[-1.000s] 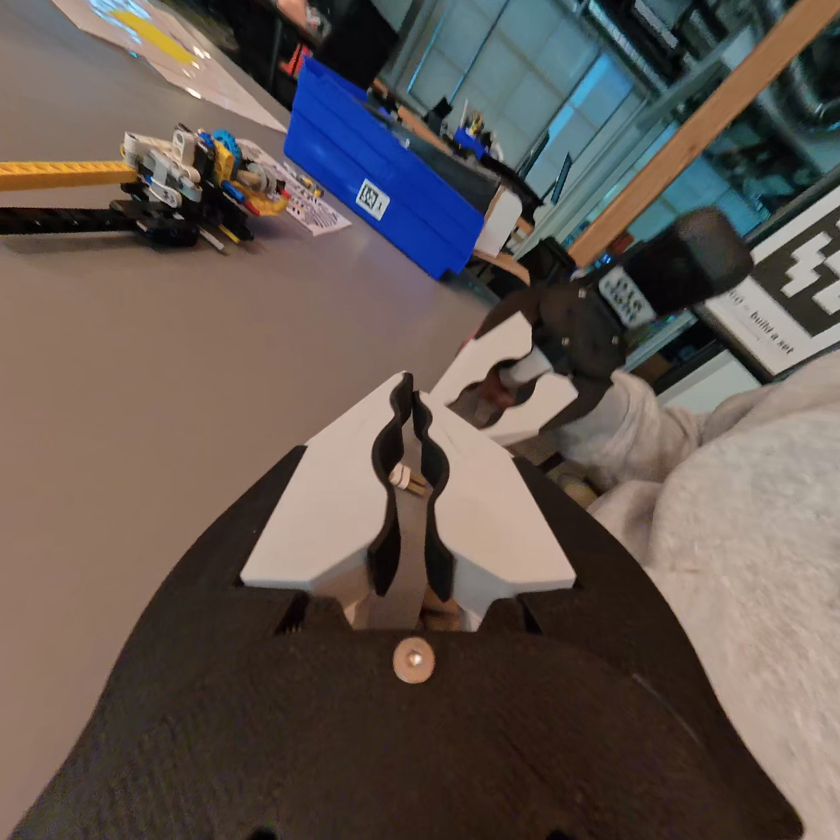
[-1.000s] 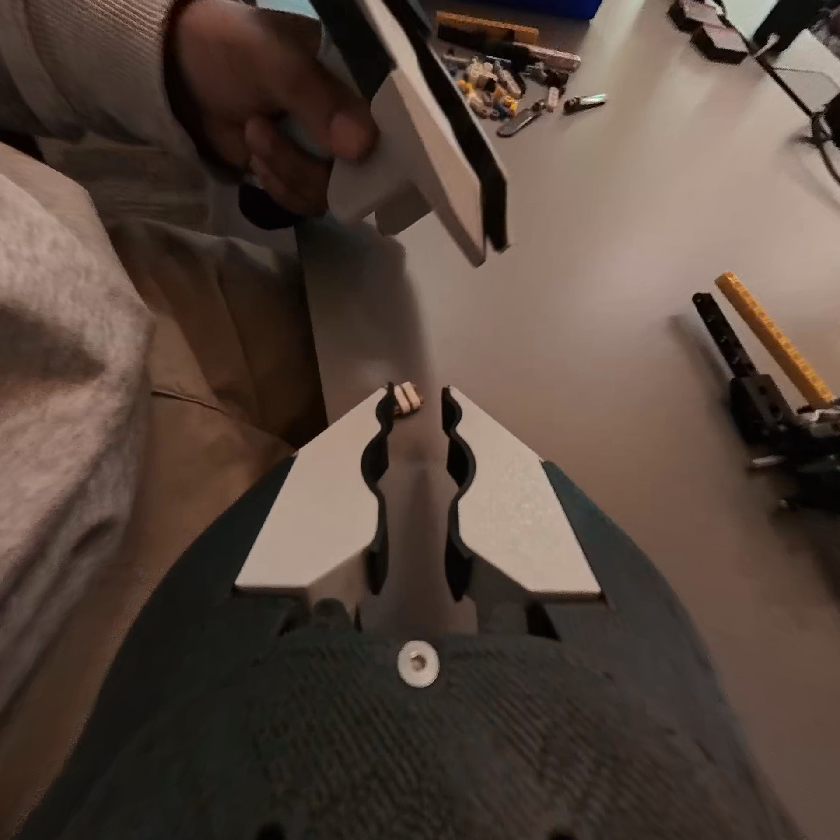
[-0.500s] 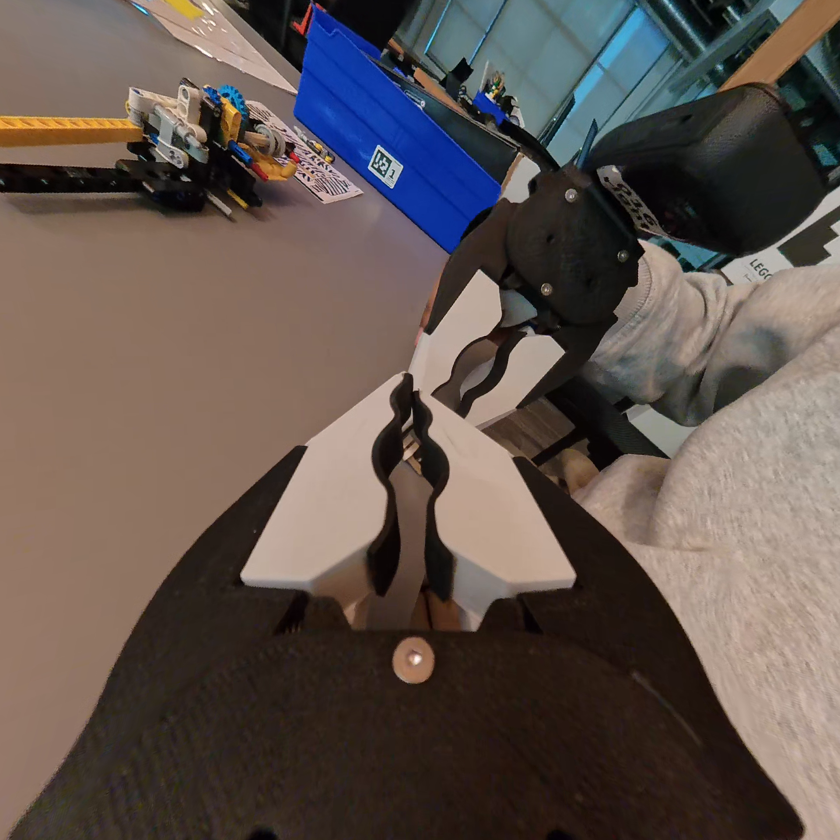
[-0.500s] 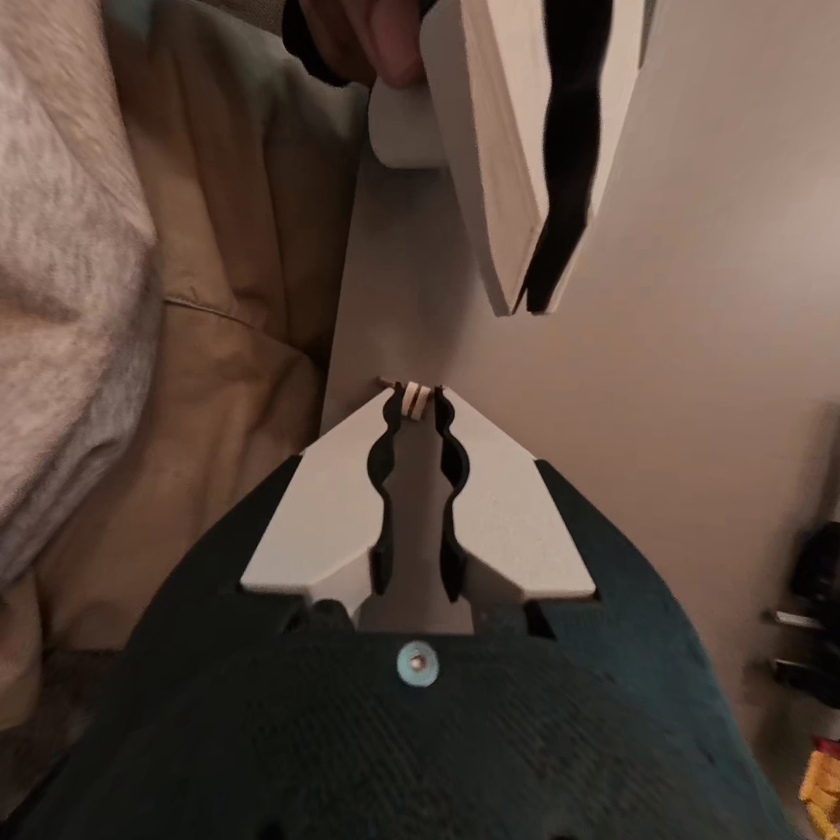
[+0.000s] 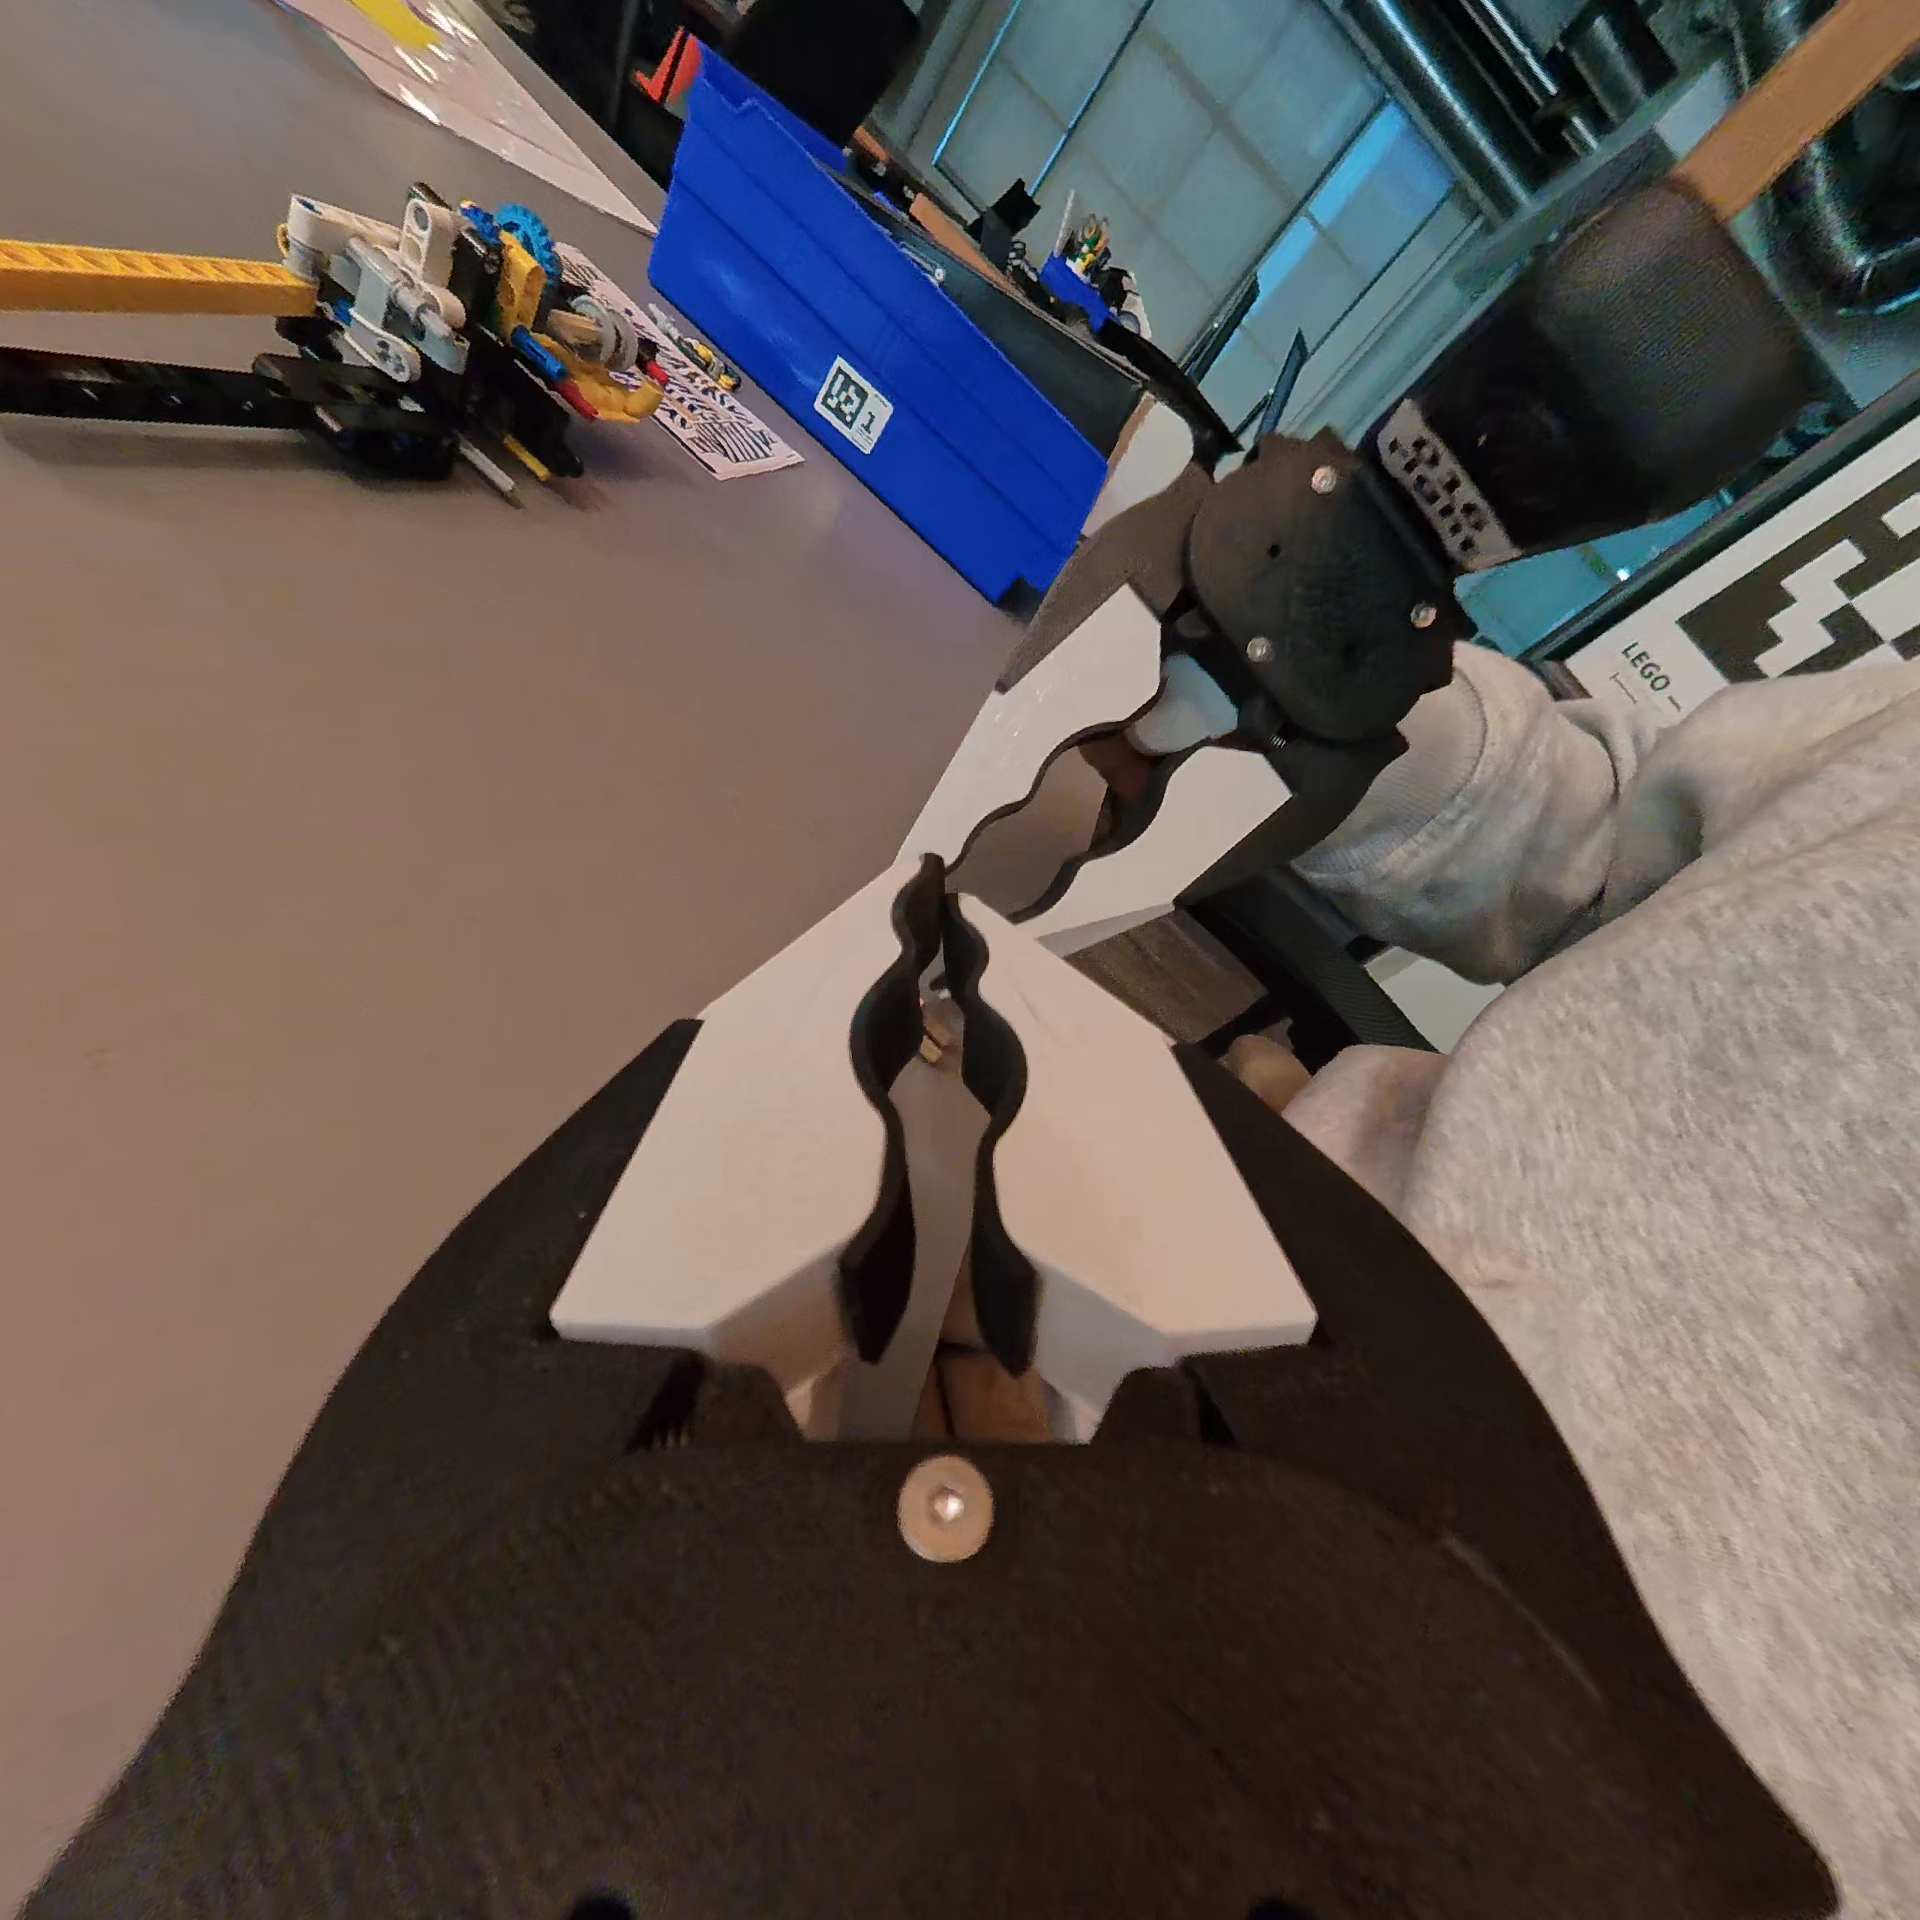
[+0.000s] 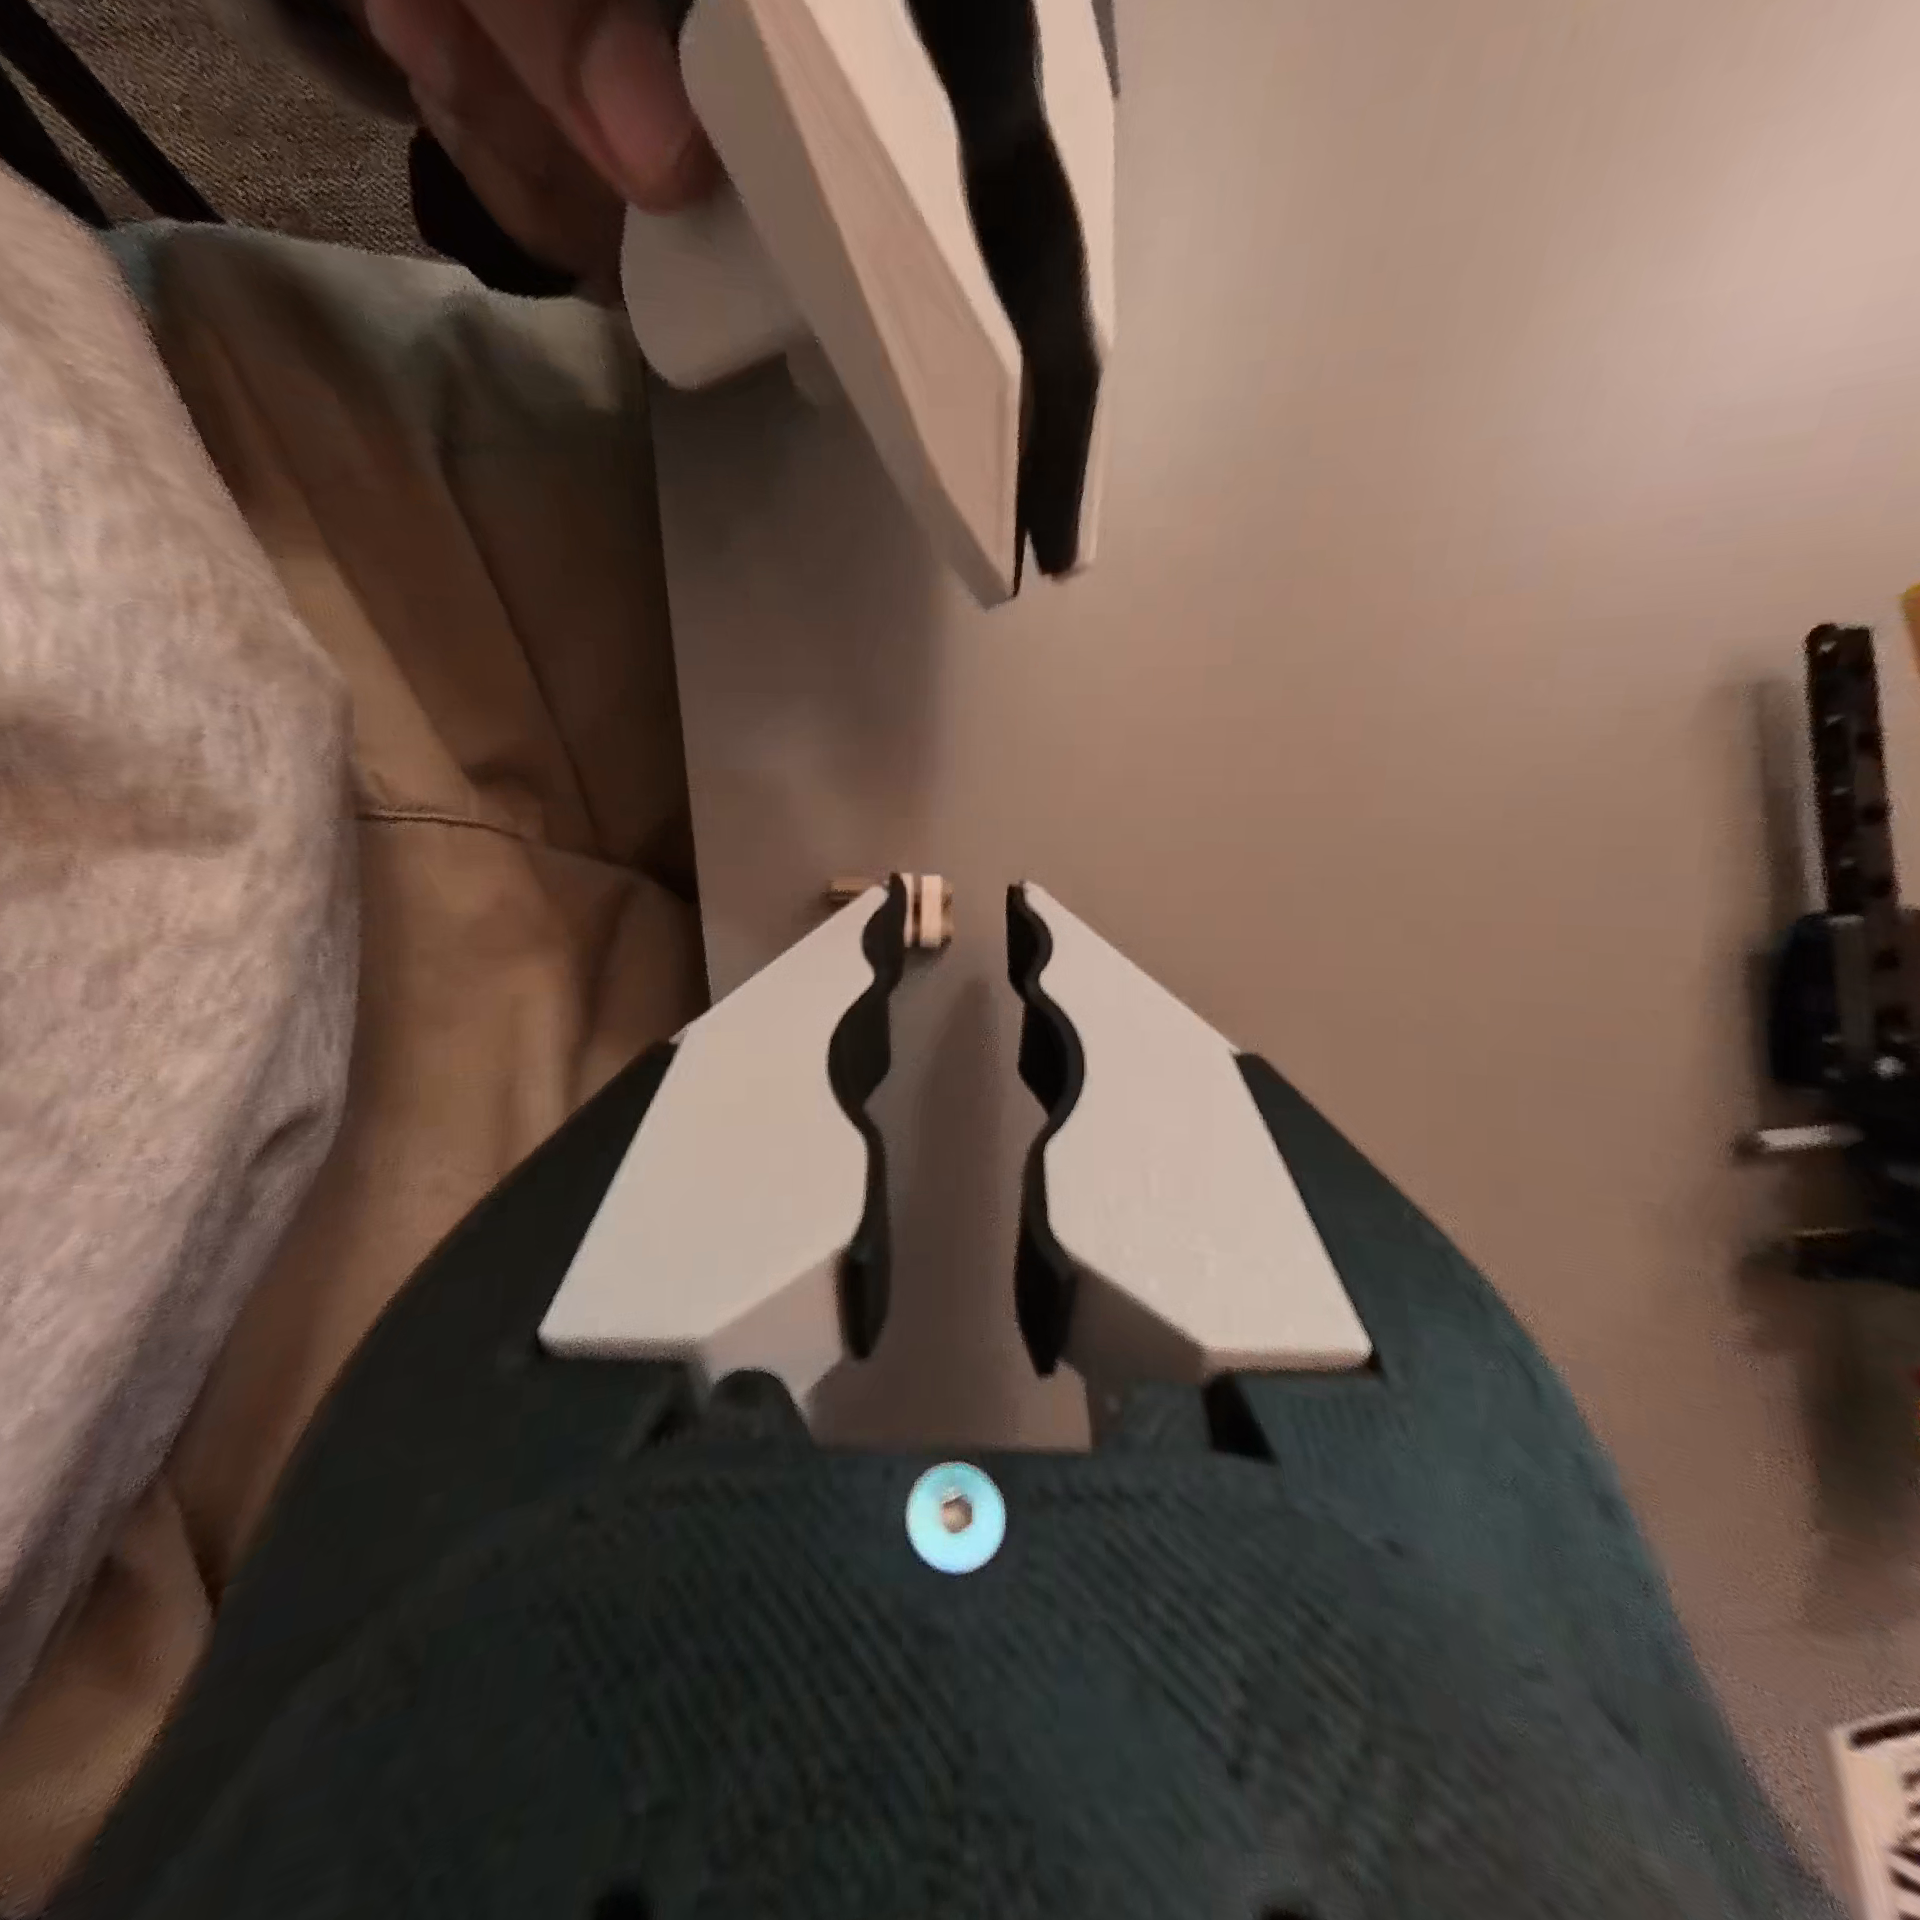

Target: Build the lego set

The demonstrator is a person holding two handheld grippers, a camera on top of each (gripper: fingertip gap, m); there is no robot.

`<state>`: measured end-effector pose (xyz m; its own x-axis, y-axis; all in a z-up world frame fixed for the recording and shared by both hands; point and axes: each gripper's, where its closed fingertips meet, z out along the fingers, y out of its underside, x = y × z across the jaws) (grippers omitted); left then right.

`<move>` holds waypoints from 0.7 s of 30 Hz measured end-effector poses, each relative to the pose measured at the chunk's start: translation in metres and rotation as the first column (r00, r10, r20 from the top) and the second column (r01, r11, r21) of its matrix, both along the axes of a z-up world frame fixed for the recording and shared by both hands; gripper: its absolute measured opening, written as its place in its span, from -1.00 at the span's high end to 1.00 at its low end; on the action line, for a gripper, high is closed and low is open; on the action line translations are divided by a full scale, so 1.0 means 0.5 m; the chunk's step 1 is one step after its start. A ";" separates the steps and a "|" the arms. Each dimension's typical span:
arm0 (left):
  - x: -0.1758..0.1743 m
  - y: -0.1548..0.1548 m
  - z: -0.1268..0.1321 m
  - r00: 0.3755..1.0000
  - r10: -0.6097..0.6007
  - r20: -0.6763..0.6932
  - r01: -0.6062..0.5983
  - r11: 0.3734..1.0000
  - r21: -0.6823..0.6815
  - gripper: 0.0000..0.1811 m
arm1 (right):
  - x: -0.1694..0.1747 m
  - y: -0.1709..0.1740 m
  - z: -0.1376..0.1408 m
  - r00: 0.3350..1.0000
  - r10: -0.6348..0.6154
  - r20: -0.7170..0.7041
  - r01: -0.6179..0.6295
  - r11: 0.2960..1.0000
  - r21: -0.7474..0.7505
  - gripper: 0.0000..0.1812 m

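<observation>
**Right claw spreads wider beside the pin**

Half a second on, the right claw (image 6: 951,902) has parted its jaws further and now grips nothing. A small tan two-ringed Lego pin (image 6: 925,914) sits against its left fingertip, apparently lying on the grey surface (image 6: 1455,520) near the edge. The left claw (image 5: 938,883) hovers just above, tips pressed together and empty. Only the left wrist view shows the yellow-and-black beamed Lego model (image 5: 416,312) clearly, far across by a blue plastic bin (image 5: 883,343); the right view blurs it.
</observation>
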<state>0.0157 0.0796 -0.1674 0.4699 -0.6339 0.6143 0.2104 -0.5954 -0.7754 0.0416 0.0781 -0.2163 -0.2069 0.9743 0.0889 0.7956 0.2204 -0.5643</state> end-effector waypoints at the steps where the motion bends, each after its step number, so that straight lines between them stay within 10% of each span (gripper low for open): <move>1: -0.001 0.001 0.001 1.000 -0.001 0.007 0.001 1.000 -0.004 1.00 | 0.003 -0.002 -0.007 1.000 -0.007 0.004 0.008 1.000 -0.014 0.78; 21: -0.010 0.008 0.001 0.999 0.011 0.032 -0.011 1.000 -0.023 1.00 | 0.008 -0.008 -0.031 0.994 -0.038 0.107 0.044 0.998 -0.053 0.89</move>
